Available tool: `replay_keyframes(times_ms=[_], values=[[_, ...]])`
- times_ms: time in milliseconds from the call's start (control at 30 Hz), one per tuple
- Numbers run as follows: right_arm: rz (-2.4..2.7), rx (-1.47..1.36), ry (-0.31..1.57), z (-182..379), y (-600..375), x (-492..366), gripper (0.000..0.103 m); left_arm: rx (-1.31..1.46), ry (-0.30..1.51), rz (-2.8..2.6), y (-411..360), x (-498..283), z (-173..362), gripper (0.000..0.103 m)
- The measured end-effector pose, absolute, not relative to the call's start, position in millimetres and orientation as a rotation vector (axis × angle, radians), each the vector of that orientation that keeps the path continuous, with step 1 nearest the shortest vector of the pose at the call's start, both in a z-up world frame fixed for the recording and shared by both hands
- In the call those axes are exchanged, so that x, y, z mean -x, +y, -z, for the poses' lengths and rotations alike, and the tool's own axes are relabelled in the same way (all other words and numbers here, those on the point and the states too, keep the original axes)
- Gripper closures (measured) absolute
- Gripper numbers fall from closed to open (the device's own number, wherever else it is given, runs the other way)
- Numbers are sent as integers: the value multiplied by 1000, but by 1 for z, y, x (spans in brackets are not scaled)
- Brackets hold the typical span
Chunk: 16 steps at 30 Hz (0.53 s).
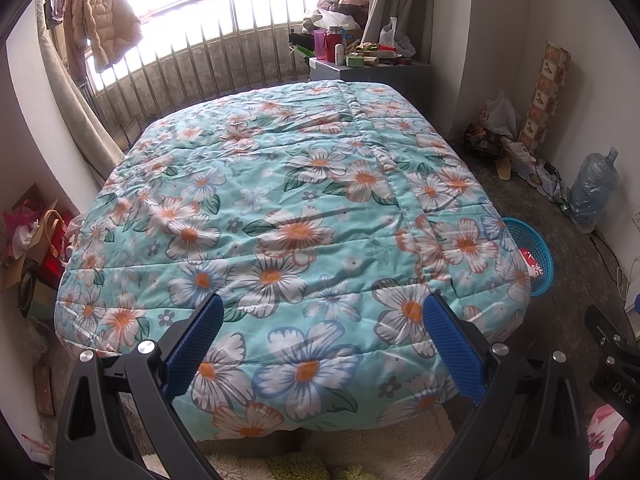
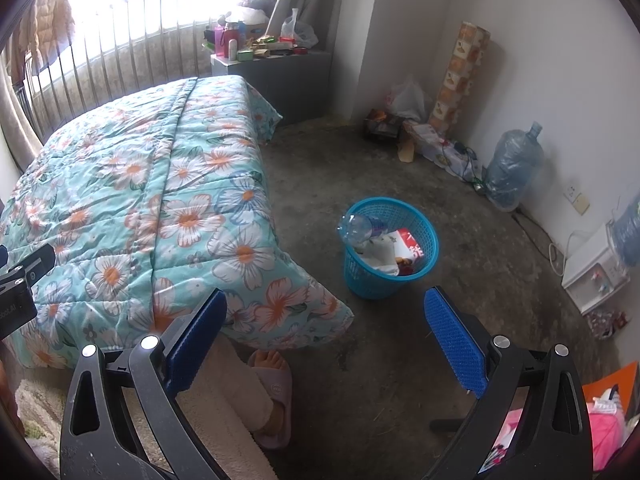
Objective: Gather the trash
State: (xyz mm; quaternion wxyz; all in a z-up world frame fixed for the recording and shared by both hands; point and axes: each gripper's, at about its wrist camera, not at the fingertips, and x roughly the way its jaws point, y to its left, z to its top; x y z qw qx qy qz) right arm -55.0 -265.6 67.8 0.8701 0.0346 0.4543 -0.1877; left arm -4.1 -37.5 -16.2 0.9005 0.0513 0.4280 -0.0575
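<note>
Jaws spread wide and empty on left gripper (image 1: 322,344) and right gripper (image 2: 326,338). Trash basket (image 2: 390,254) at 12 o'clock of right; tipping risked if rim is clipped.

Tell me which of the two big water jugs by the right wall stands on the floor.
The clear blue jug near the cables stands upright on the floor. The other jug sits mounted on the white dispenser, cut off at the frame's edge.

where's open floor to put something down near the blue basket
Bare concrete floor lies between the blue basket and the right wall, and in front of the basket. Crowded: the wall foot, with bags, a water jug and cables.
</note>
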Motion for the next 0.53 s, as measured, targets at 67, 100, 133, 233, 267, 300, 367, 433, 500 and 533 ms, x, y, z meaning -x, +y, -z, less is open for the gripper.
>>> replay_keyframes(times_ms=[67, 100, 133, 233, 267, 300, 367, 433, 500, 533], values=[[392, -74, 950, -68, -265, 55, 8, -106, 885, 118, -38, 4, 16, 5], [392, -74, 951, -68, -266, 55, 8, -106, 885, 117, -36, 4, 16, 5], [391, -74, 951, -68, -265, 55, 8, -106, 885, 117, -36, 4, 16, 5], [392, -74, 951, -68, -265, 55, 8, -108, 885, 118, -35, 4, 16, 5], [392, -75, 951, -68, -266, 55, 8, -108, 886, 118, -35, 3, 16, 5], [392, -75, 951, -68, -266, 55, 8, -107, 886, 117, -35, 3, 16, 5], [391, -74, 951, -68, -265, 55, 8, -107, 885, 117, -36, 4, 16, 5], [392, -75, 952, -68, -266, 55, 8, -106, 885, 117, -36, 4, 16, 5], [391, -75, 951, -68, -266, 55, 8, -107, 885, 118, -37, 4, 16, 5], [391, -75, 951, -68, -265, 55, 8, -107, 886, 118, -36, 4, 16, 5]])
